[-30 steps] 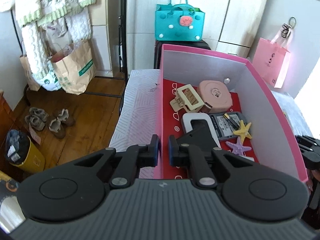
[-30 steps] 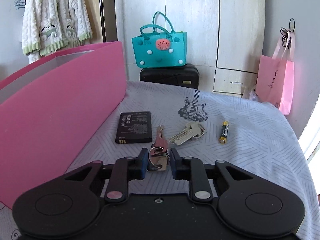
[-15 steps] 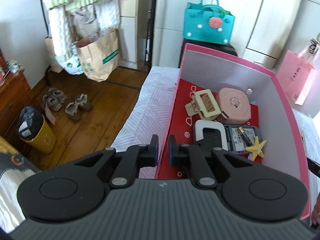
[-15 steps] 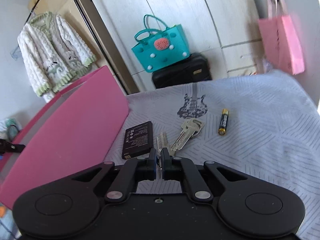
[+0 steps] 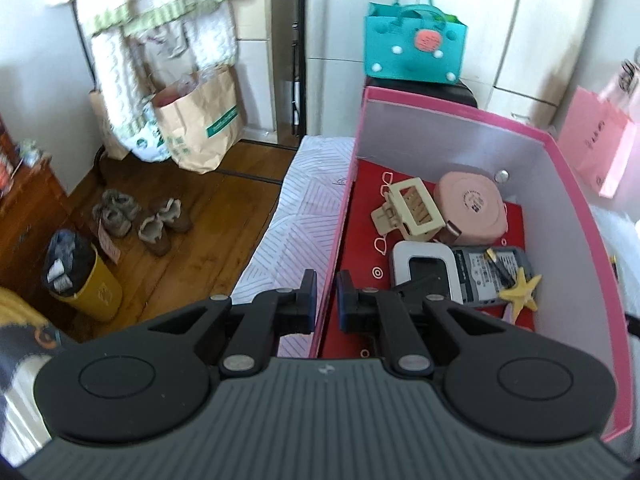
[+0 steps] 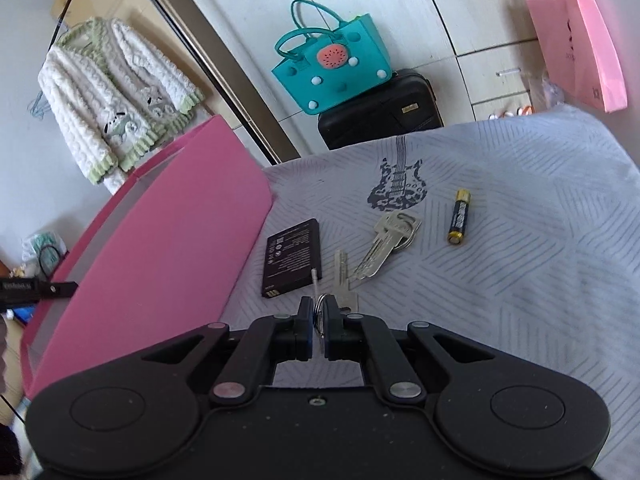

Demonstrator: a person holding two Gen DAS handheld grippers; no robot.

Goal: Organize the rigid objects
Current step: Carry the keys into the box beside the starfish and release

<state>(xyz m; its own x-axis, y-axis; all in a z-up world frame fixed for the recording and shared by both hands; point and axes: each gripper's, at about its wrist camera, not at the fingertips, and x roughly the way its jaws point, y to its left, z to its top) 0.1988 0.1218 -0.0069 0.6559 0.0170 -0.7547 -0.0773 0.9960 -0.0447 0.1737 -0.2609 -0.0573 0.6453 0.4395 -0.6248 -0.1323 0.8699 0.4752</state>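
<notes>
My right gripper (image 6: pixel 319 318) is shut on the ring of a bunch of keys (image 6: pixel 343 280) and holds it above the bedspread. On the spread lie a black phone battery (image 6: pixel 292 256), a second bunch of keys (image 6: pixel 386 242) and an AA battery (image 6: pixel 458 216). The pink box (image 6: pixel 160 248) stands to the left. My left gripper (image 5: pixel 324 300) straddles the box's left wall (image 5: pixel 340 240), fingers close together, nothing visibly between them. In the box lie a beige hair claw (image 5: pixel 408 210), a pink round case (image 5: pixel 472 204), a hard drive (image 5: pixel 488 272) and a yellow starfish (image 5: pixel 522 290).
A teal bag (image 6: pixel 332 60) on a black suitcase (image 6: pixel 380 116) stands behind the bed. A pink paper bag (image 6: pixel 580 36) hangs at the right. In the left wrist view, the wooden floor holds shoes (image 5: pixel 140 220), a yellow bin (image 5: pixel 80 276) and paper bags (image 5: pixel 200 124).
My right gripper closed on the key ring and lifted it, tilting the view. My left gripper rose and drew back along the box's left wall.
</notes>
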